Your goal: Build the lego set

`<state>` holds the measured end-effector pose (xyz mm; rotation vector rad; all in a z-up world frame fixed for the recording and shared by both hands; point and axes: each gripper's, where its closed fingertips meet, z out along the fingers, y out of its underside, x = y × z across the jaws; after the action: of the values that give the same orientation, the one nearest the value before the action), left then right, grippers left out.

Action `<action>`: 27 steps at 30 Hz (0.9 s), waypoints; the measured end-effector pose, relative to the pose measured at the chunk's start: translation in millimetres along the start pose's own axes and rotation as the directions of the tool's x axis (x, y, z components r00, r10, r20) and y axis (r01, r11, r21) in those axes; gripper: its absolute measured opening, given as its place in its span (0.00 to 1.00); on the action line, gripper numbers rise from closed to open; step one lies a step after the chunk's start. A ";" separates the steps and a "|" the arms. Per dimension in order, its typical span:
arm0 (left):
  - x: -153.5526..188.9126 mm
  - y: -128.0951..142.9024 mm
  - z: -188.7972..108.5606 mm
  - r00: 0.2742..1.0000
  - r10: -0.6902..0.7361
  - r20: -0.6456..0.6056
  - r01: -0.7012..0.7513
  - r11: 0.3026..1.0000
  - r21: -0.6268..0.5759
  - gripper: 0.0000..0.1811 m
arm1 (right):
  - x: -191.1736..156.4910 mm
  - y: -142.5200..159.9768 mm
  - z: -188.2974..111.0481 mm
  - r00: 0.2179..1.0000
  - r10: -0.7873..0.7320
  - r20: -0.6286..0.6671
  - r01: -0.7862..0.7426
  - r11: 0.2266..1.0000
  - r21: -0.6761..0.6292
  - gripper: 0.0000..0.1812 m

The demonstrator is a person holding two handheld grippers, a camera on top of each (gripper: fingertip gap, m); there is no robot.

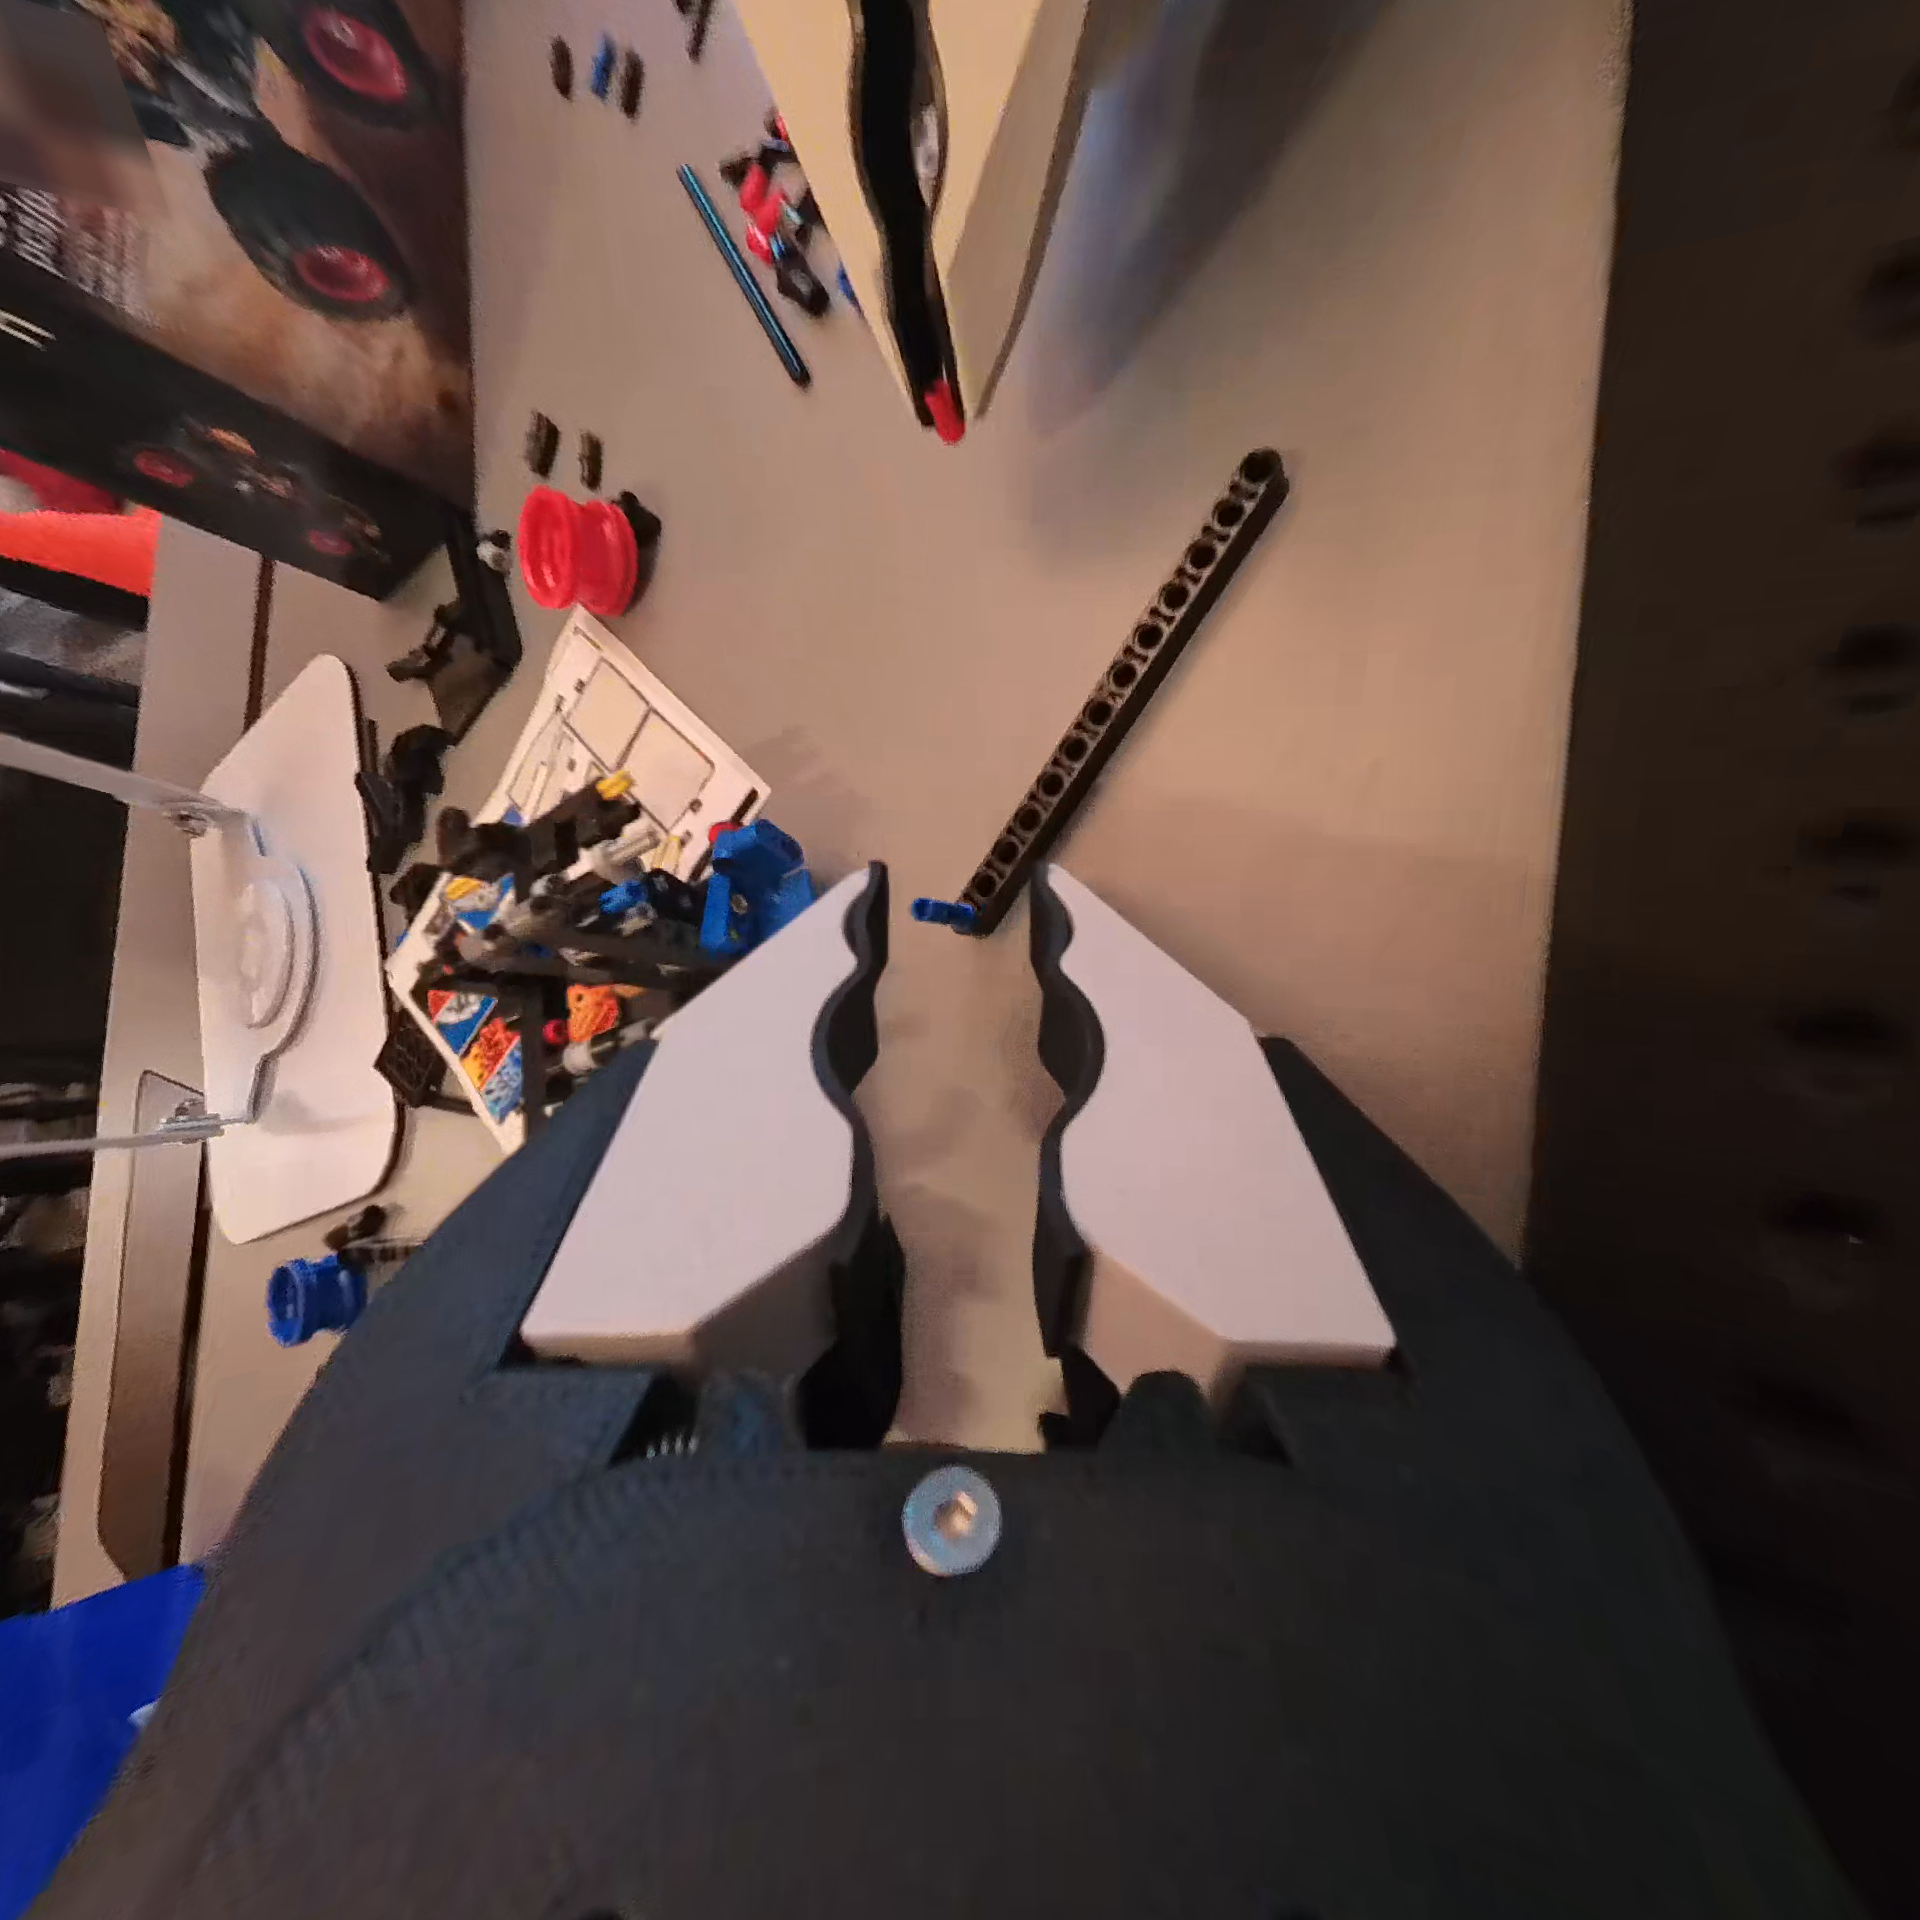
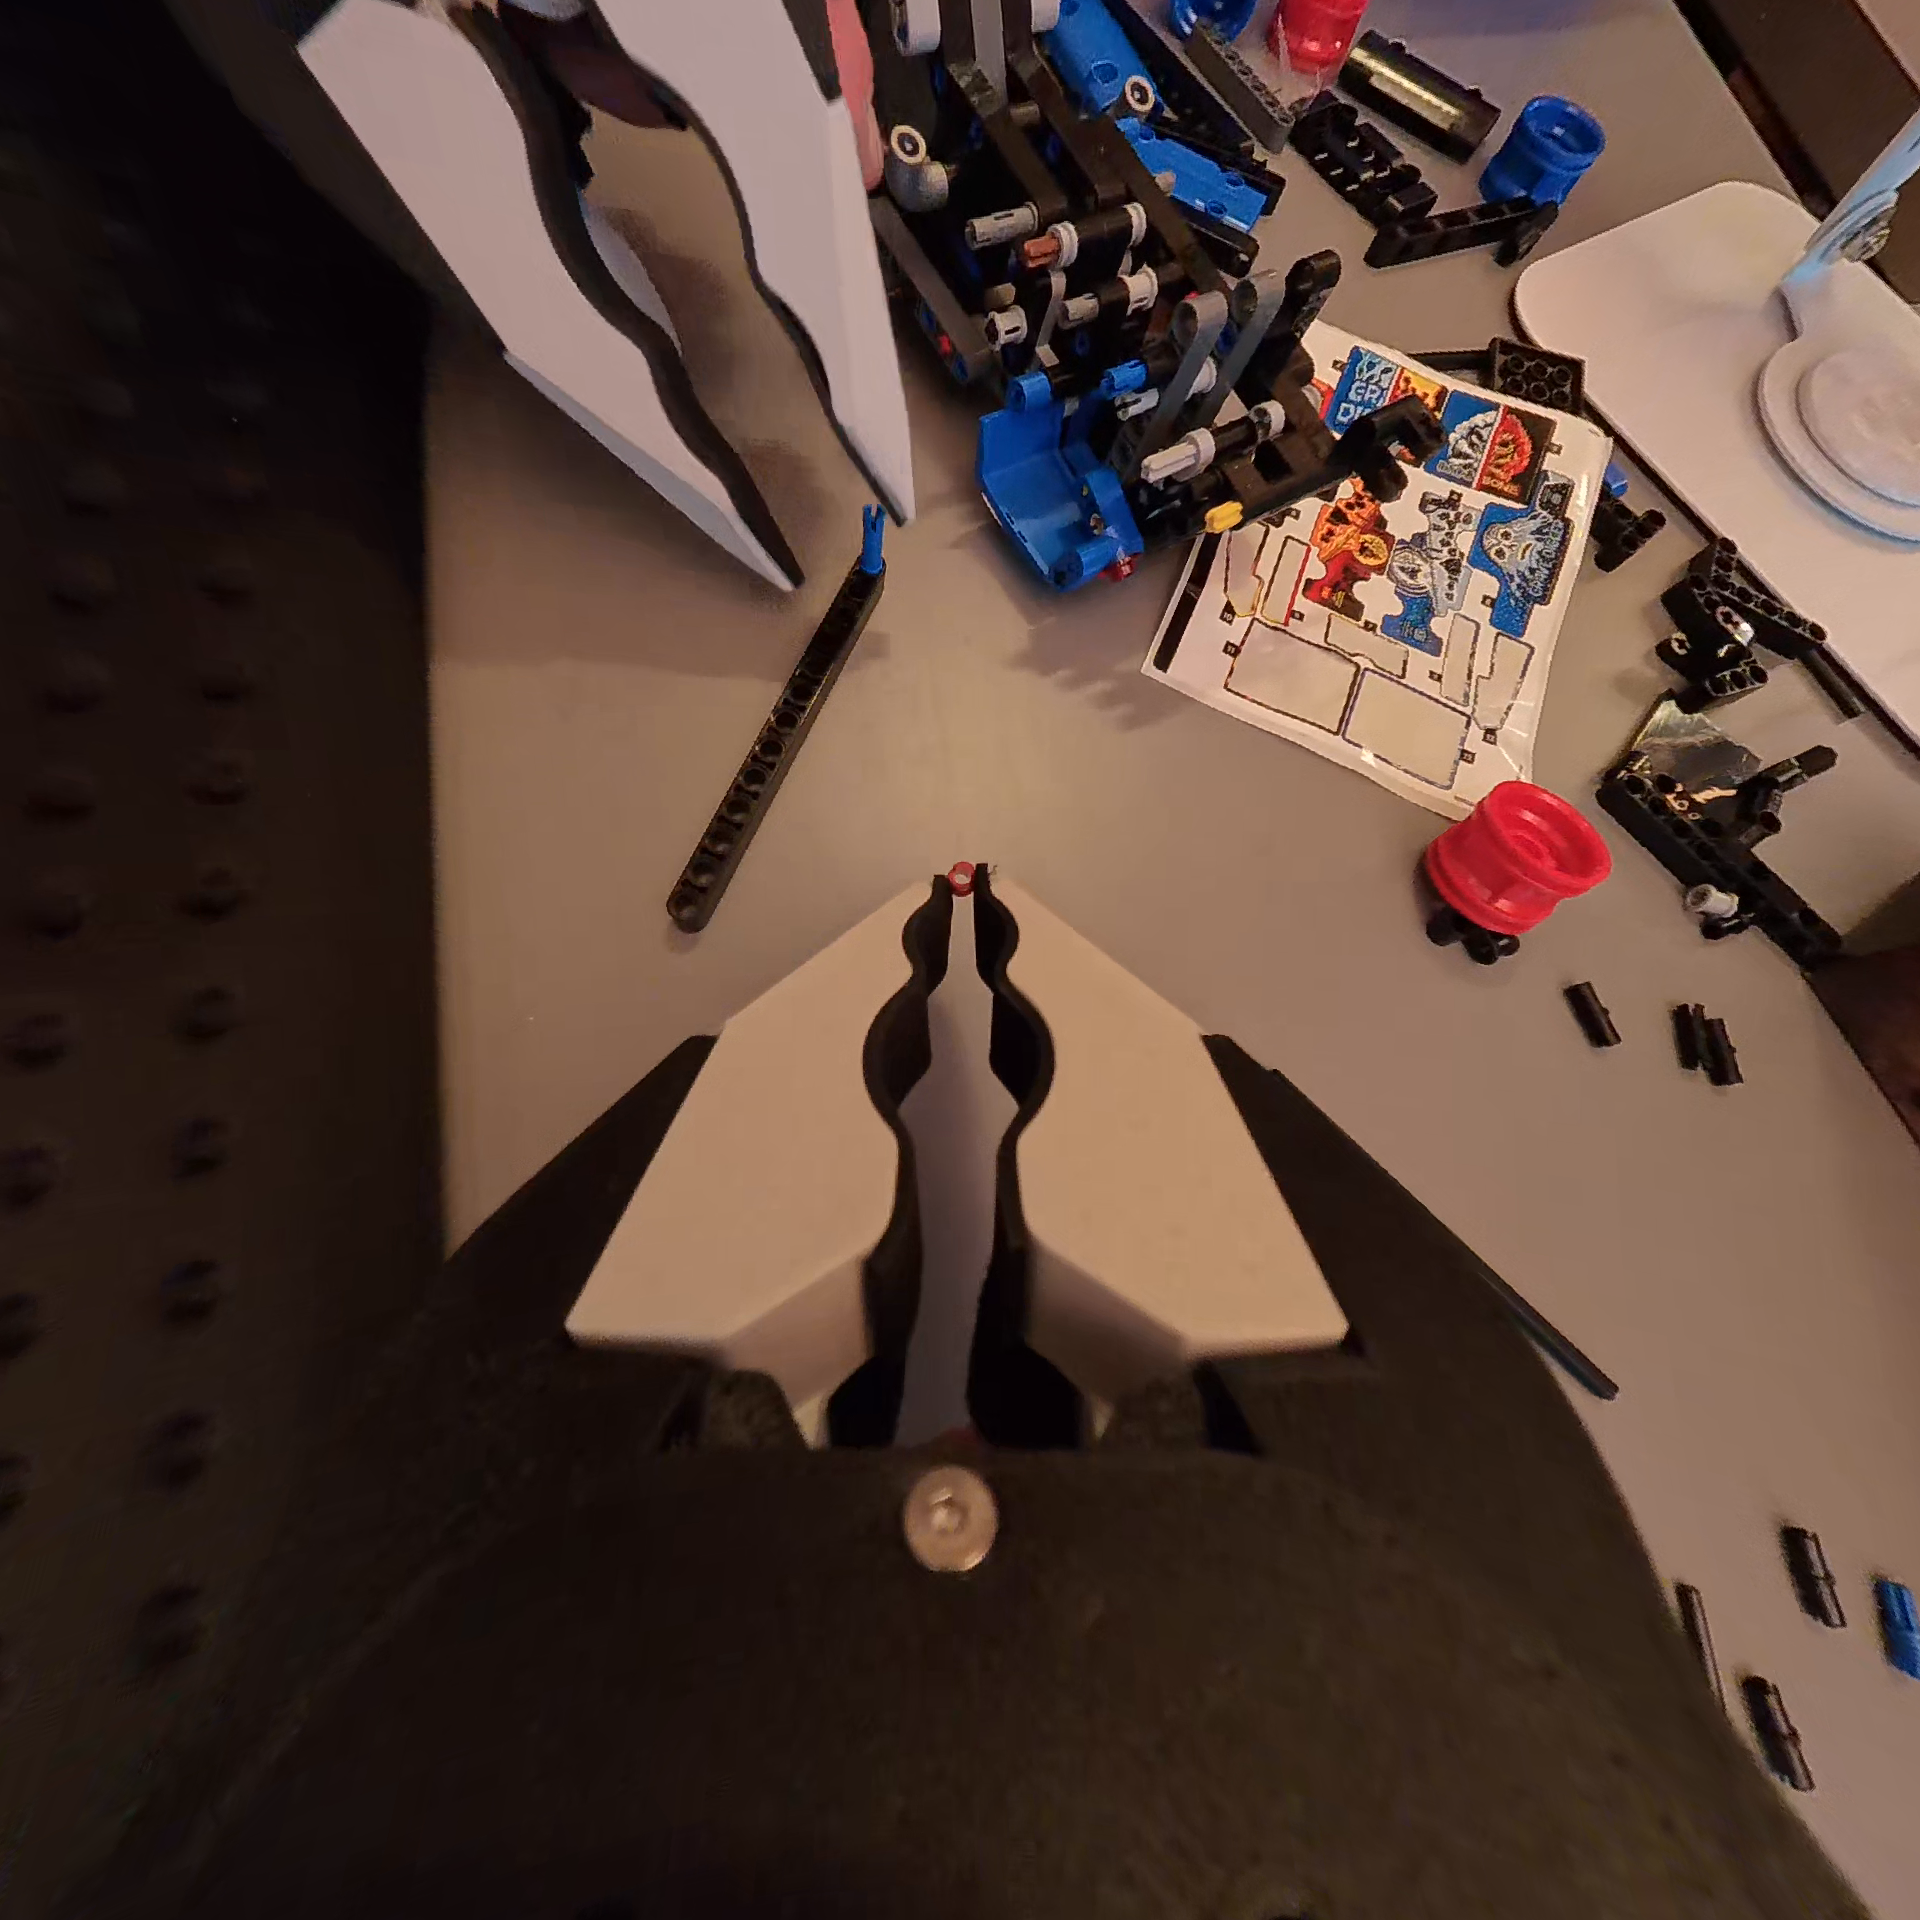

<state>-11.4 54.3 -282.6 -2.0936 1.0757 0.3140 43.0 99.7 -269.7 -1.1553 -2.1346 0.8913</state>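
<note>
A long black beam with holes [image 1: 1127, 691] lies on the grey table, with a small blue pin [image 1: 943, 911] stuck in its near end. My left gripper [image 1: 958, 888] is open and empty, its tips right at that end of the beam. The beam [image 2: 779, 743] and blue pin [image 2: 871, 540] also show in the right wrist view, with the left gripper [image 2: 847, 545] over them. My right gripper [image 2: 963, 883] is shut on a small red pin [image 2: 961, 878], held above the table near the beam's other end. It shows in the left wrist view [image 1: 940, 410] too.
A partly built blue and black model [image 2: 1101, 343] lies on a sticker sheet [image 2: 1392, 623]. A red wheel hub [image 2: 1517, 857], a blue hub [image 2: 1543, 145], black pins [image 2: 1704, 1044] and loose black parts lie around. A white stand base [image 2: 1704, 343] and the set's box [image 1: 208, 291] are at the sides. From the right gripper's tips to the red wheel hub [image 2: 1517, 857] is close to 12 cm. It is also in sight in the left wrist view [image 1: 566, 548].
</note>
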 end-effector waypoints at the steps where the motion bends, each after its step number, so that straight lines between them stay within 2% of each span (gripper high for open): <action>1: 2.2 2.7 2.3 1.000 0.004 -0.009 -0.004 1.000 -0.013 0.13 | 0.2 -0.2 -0.4 1.000 0.000 -0.001 0.000 1.000 0.001 0.01; 4: 6.6 -0.6 -1.8 1.000 0.018 -0.001 -0.017 1.000 0.024 0.08 | 0.3 -1.1 -1.3 1.000 0.001 -0.001 -0.001 1.000 0.007 0.01; 6: 11.0 0.7 -5.1 0.999 0.043 0.005 -0.043 0.999 0.029 0.08 | -0.7 -1.9 -1.2 1.000 -0.001 0.003 0.001 1.000 0.009 0.01; 10: 26.4 3.4 -11.9 0.977 0.212 0.036 -0.213 0.976 0.039 0.02 | -2.2 -0.7 0.1 1.000 -0.006 0.008 0.006 1.000 0.001 0.01; 15: 37.0 7.8 -17.3 0.907 0.413 0.077 -0.416 0.909 0.021 0.03 | -1.2 -0.8 -0.4 1.000 0.000 0.006 0.000 1.000 0.005 0.01; 19: 38.0 13.8 -23.0 0.874 0.482 0.062 -0.484 0.875 0.009 0.04 | -2.3 0.1 0.5 1.000 -0.002 0.011 0.002 1.000 -0.001 0.01; 21: 36.9 16.2 -29.0 0.898 0.439 0.035 -0.440 0.898 0.028 0.09 | -2.2 0.4 0.1 1.000 -0.006 0.009 0.006 1.000 -0.004 0.01; 24: 33.5 23.6 -39.0 0.958 0.283 -0.044 -0.282 0.959 0.038 0.19 | -2.7 -0.7 -0.5 1.000 -0.016 0.008 0.016 1.000 -0.001 0.01; 27: 33.9 26.2 -43.5 0.987 0.126 -0.103 -0.123 0.992 0.037 0.20 | -4.3 0.2 1.9 0.998 -0.063 -0.005 0.063 0.998 -0.020 0.01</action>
<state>-15.8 -6.6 -283.4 -2.0393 1.2697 0.2486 43.8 95.5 -271.7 -1.0925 -2.1680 0.8391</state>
